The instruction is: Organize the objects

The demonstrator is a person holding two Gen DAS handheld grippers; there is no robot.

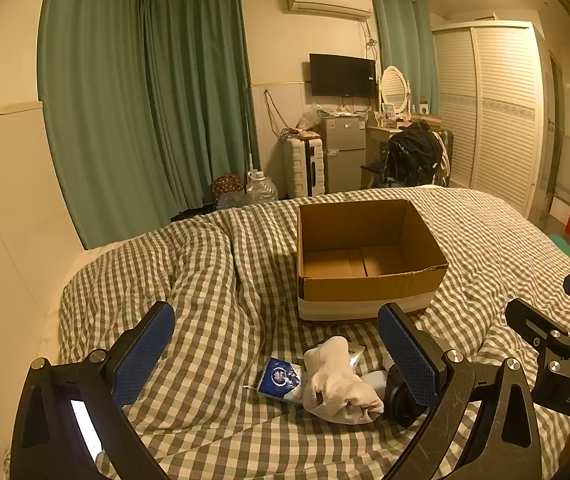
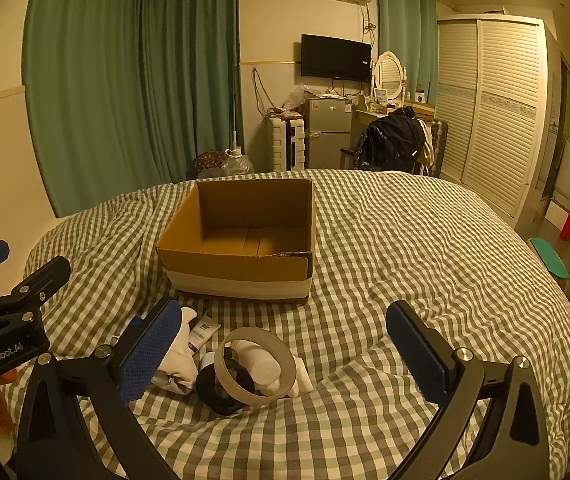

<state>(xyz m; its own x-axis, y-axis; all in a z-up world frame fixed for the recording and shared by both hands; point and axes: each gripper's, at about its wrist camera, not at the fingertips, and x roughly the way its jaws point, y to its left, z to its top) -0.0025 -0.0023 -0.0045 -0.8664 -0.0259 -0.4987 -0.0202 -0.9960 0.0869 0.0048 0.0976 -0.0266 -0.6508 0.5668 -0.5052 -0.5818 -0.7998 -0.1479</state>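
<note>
Cardboard box (image 2: 241, 240) upright on checked duvet (image 2: 405, 240) | sock (image 1: 339, 380), tape ring (image 2: 257, 364), tube (image 2: 203, 334) heaped just before it | my left gripper (image 1: 277, 354) and right gripper (image 2: 281, 354) both spread wide, holding nothing

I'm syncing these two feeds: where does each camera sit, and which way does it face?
Left wrist: on the left gripper, facing across the bed at the cardboard box; its open fingers frame a white sock; the right gripper shows alongside.
Right wrist: on the right gripper, further right, over a tape ring.
Shared: box, sock.
</note>
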